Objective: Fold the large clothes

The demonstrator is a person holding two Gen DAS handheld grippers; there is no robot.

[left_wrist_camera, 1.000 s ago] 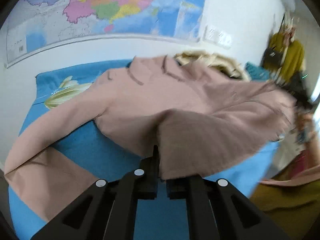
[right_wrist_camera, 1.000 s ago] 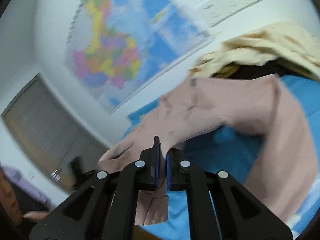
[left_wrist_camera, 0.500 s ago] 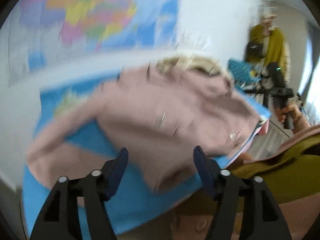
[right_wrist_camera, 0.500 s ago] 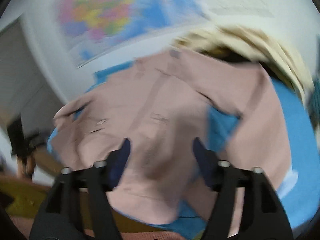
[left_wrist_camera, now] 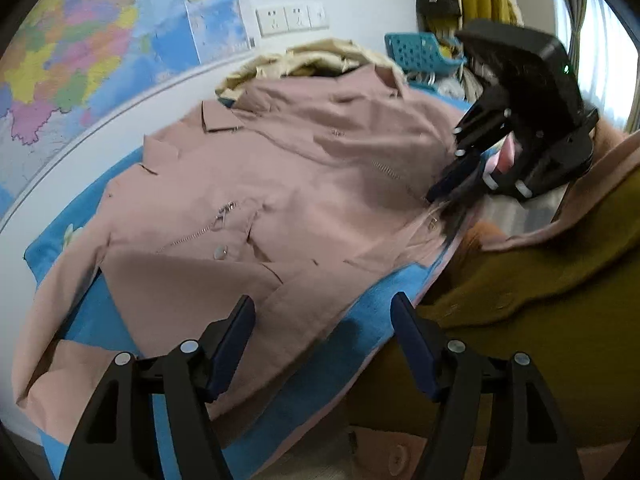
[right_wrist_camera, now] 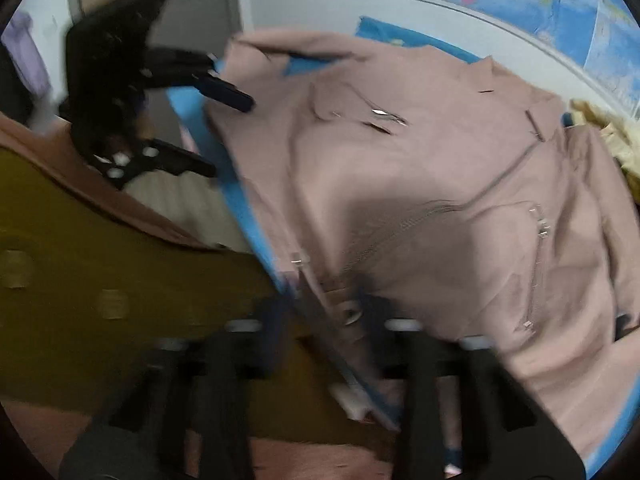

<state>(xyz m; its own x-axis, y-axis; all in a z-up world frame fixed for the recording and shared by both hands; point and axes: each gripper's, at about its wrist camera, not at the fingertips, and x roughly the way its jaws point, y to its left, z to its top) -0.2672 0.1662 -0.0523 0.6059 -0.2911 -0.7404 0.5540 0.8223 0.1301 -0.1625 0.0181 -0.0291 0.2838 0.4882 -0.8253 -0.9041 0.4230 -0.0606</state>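
With the pink jacket point(left_wrist_camera: 288, 184) spread flat on the blue bed point(left_wrist_camera: 344, 344) just ahead of both spread, empty tongs, left tongs point(left_wrist_camera: 322, 336) and right tongs point(right_wrist_camera: 320, 320), I'd pinch a sleeve near its cuff and sweep it squarely across the front.

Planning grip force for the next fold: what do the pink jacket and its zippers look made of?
The pink jacket looks like a matte, mid-weight woven fabric, maybe cotton twill: soft creases, no sheen. Its zippers look like bright metal, since they glint silver. The blue cover beneath looks like soft, smooth cloth.
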